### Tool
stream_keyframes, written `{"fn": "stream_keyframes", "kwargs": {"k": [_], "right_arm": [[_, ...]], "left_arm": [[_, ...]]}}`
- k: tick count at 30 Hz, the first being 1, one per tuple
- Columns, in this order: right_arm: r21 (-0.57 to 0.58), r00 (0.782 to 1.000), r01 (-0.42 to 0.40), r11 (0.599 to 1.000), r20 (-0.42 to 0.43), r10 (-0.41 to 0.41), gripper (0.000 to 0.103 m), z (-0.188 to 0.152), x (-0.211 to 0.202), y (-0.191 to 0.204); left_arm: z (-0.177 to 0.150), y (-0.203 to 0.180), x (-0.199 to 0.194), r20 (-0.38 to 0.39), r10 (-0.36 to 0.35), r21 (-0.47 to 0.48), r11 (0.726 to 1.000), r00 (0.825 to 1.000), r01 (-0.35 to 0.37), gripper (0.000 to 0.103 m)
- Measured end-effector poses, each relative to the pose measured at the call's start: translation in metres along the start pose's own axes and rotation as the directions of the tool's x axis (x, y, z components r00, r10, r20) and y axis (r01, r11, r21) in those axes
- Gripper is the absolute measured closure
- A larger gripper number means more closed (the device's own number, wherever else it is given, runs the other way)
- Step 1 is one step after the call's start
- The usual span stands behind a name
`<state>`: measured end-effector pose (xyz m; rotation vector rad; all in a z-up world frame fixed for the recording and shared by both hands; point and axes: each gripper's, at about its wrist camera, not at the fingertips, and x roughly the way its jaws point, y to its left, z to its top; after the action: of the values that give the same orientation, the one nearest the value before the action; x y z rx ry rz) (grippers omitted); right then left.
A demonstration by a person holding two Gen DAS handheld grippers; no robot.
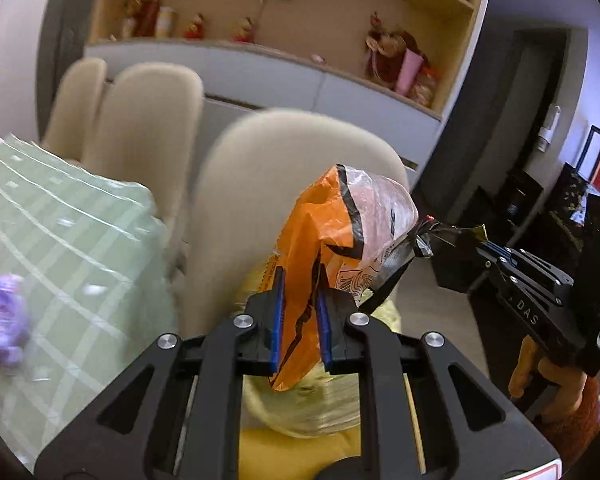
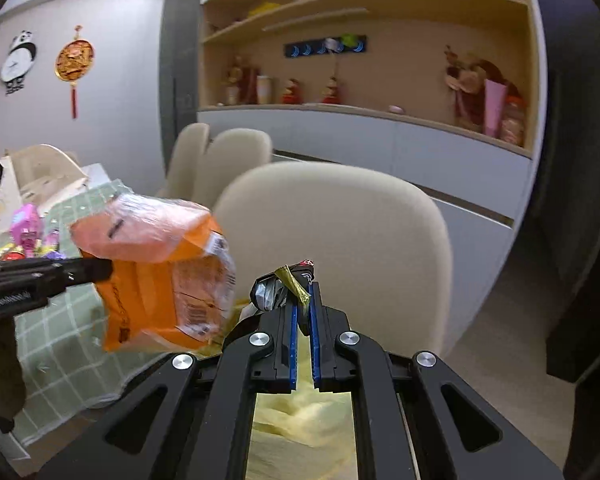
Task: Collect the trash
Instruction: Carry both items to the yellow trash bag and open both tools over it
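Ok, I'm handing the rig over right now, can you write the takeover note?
Left gripper: shut on the orange wrapper.
Right gripper: shut on a small dark foil wrapper.
Both are held in the air in front of the beige chair, beside the green checked table.
Done: two pieces picked up.
Left: drop both; no bin in view. More colourful packets are on the table.

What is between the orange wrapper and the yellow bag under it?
Nothing visible. The left gripper pinches the orange wrapper in the air, right above the yellow bag. The right gripper pinches a small dark wrapper above it too. The bag's opening can't be made out.
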<state>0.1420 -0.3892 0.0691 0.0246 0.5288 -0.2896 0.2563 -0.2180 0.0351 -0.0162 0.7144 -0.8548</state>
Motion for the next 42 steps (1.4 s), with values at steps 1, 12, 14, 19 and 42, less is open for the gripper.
{"fn": "stream_keyframes", "kwargs": {"k": [1, 12, 14, 19, 42], "right_arm": [[-0.002, 1.000, 0.013, 1.000, -0.004, -0.013, 0.096, -0.002, 0.002, -0.004], [0.040, 0.998, 0.065, 0.997, -0.017, -0.065, 0.096, -0.017, 0.017, -0.036], [0.042, 0.998, 0.056, 0.998, -0.010, -0.055, 0.096, -0.014, 0.018, -0.034], [0.038, 1.000, 0.020, 0.999, -0.018, -0.019, 0.096, -0.008, 0.032, -0.021], [0.052, 0.924, -0.084, 0.995, -0.370, 0.097, 0.096, -0.076, 0.166, 0.043]], "left_arm": [[-0.001, -0.002, 0.013, -0.017, -0.010, -0.005, 1.000, 1.000, 0.010, 0.090], [-0.017, 0.002, 0.109, -0.198, -0.029, -0.055, 0.998, 0.980, 0.019, 0.090], [-0.022, 0.000, 0.119, -0.223, -0.009, -0.029, 1.000, 0.975, 0.003, 0.090], [-0.027, -0.003, 0.147, -0.304, 0.023, -0.023, 0.999, 0.952, -0.031, 0.089], [-0.017, 0.037, -0.034, -0.087, 0.117, -0.003, 0.993, 0.989, -0.118, 0.054]]}}
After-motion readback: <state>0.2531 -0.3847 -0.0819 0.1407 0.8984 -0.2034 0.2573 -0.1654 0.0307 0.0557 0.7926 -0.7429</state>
